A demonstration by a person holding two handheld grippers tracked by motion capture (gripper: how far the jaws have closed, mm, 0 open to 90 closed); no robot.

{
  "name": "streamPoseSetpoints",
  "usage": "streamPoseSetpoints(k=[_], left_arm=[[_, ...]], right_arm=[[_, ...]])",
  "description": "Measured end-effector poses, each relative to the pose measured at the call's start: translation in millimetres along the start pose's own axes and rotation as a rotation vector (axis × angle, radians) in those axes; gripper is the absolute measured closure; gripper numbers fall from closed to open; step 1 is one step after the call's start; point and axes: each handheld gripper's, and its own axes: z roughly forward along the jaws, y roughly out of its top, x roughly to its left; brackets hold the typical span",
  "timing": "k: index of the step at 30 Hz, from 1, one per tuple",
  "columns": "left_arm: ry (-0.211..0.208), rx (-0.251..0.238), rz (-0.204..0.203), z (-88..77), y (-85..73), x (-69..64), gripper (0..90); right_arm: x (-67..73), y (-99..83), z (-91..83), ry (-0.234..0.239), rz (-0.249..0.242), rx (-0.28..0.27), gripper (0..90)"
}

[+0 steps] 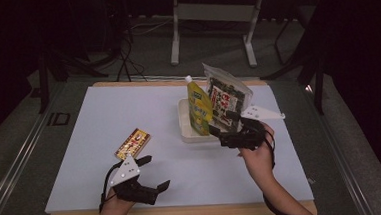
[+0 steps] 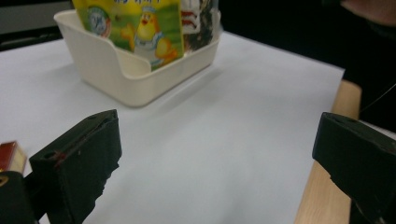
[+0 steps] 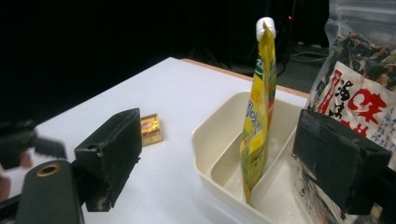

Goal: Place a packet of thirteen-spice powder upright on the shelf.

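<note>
**Now: two packs stand in the tray, one box waits outside**

From the high view, one cream tray (image 1: 185,122) sits right of the middle of the white tabletop (image 1: 104,123), holding one yellow spouted pouch (image 1: 199,108) and one seaweed bag (image 1: 226,99), both upright. One small red-and-gold box (image 1: 132,143) lies flat toward the near-left corner. The right gripper (image 1: 219,129), jaws apart and empty, hangs at the tray's near-right side; the left gripper (image 1: 154,173), also spread and empty, rests near the front edge, just beside the box.

From the left gripper view, the tray's low notch (image 2: 133,70) faces the camera, the pouch (image 2: 140,25) behind it.

From the right gripper view, the pouch (image 3: 258,112) stands thin on the divider (image 3: 236,163). It looks top-heavy: a brush from the right gripper could probably topple it, or the bag (image 3: 359,93).
</note>
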Motion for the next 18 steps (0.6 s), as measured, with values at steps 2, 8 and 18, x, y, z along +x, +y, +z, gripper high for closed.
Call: streamPoseSetpoints(k=[2, 8, 18], left_arm=[[-0.019, -0.015, -0.007, -0.9, 1.6, 0.4, 1.5], [-0.016, 0.033, -0.064, -2.5, 6.2, 2.6, 3.4], [0.021, 0.048, -0.053, -15.9, 17.5, 10.8, 1.9]], right_arm=[[2.7, -2.9, -7.4, 0.005, -0.028, 0.005, 15.4], [5.4, -12.0, -25.6, 0.016, -0.061, 0.009, 17.1], [8.3, -30.4, -46.0, 0.035, -0.09, 0.029, 18.5]])
